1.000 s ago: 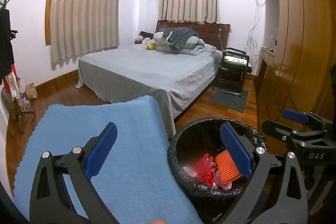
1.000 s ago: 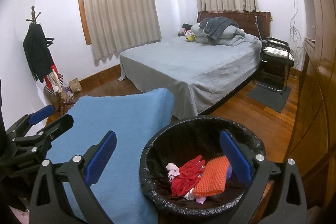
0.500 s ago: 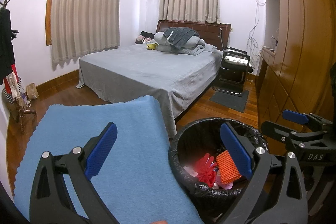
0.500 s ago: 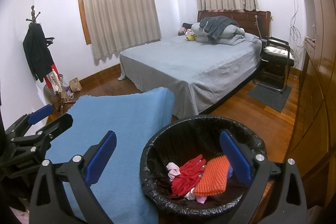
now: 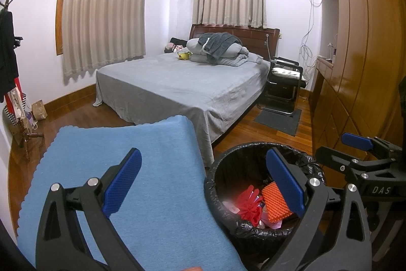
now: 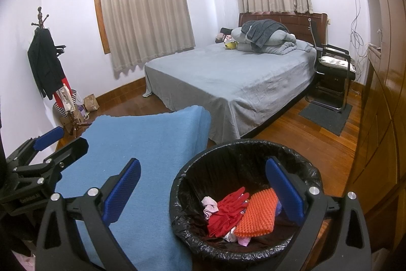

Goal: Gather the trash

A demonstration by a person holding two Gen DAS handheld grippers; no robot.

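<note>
A round bin with a black liner stands on the wood floor beside a surface covered by a blue cloth. In the bin lie a red glove, an orange bumpy pad and pale scraps. My left gripper is open and empty, over the cloth's right edge and the bin's left rim. My right gripper is open and empty above the bin. Each gripper shows in the other's view: the right, the left.
A bed with grey sheet and piled bedding stands ahead. A black chair and dark mat are at the right, by a wooden wardrobe. A coat stand and paper bag are at the left wall.
Almost nothing differs: both grippers stay open and empty. The views shift only slightly.
</note>
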